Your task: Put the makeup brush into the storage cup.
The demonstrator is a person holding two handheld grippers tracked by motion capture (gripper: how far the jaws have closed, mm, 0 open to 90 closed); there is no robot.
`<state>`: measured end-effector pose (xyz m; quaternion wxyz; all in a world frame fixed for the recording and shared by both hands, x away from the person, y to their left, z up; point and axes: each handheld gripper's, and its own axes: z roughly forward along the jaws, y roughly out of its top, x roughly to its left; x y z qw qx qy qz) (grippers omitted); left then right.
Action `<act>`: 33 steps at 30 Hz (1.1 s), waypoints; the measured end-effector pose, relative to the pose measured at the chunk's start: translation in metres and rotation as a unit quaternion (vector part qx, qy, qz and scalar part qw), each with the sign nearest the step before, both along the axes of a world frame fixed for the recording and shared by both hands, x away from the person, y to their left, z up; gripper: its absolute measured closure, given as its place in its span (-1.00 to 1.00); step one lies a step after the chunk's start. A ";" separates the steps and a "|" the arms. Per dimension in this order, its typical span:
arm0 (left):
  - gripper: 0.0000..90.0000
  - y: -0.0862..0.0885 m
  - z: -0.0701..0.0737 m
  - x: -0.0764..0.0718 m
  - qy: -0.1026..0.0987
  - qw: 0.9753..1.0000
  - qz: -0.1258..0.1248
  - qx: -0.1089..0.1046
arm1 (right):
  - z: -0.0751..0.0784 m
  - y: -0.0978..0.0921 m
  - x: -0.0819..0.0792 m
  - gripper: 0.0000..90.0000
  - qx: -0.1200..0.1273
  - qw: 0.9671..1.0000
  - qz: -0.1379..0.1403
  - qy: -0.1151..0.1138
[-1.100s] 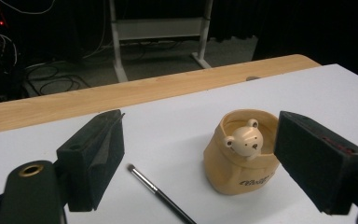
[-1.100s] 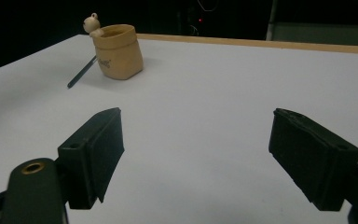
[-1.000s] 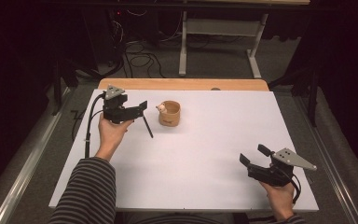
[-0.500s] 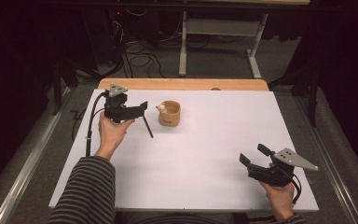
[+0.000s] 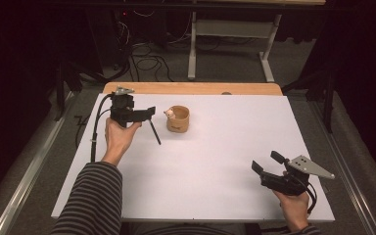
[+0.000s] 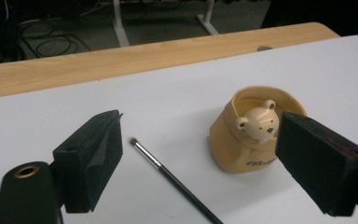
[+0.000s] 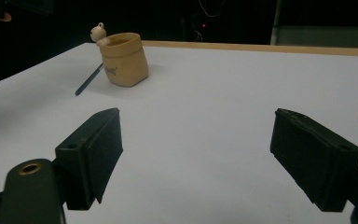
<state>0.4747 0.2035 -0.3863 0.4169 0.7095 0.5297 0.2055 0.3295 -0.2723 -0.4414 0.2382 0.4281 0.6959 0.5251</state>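
We hold the left gripper [image 6: 196, 154] wide open and empty above the white surface [image 5: 215, 171]. A thin black brush [image 6: 172, 179] lies between its jaws; the tan bear-head cup [image 6: 251, 133] stands just inside the right jaw. Our right gripper [image 7: 196, 158], also wide open and empty, sits well apart from both.

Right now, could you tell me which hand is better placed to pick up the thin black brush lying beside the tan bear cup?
Left. Its open tongs hover just above the thin black brush.
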 end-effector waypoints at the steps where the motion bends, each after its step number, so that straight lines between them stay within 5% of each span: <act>1: -0.64 0.000 0.000 0.001 0.005 1.000 0.000 0.003 | 0.000 0.000 0.000 -0.60 -0.001 1.000 0.000 0.001; 10: -0.54 -0.002 0.001 0.008 0.049 0.999 0.002 0.020 | -0.001 0.000 0.001 -0.59 -0.002 1.000 0.002 0.006; 20: -0.47 -0.004 0.001 0.012 0.069 0.997 0.013 0.031 | -0.001 0.001 0.001 -0.58 -0.005 1.000 0.002 0.008; 25: -0.45 -0.009 0.001 0.015 0.093 0.994 0.007 0.060 | -0.001 0.001 0.001 -0.58 -0.006 1.000 0.002 0.010; 33: -0.45 -0.013 -0.002 0.018 0.113 0.991 0.016 0.065 | -0.001 0.001 0.001 -0.58 -0.005 1.000 0.004 0.011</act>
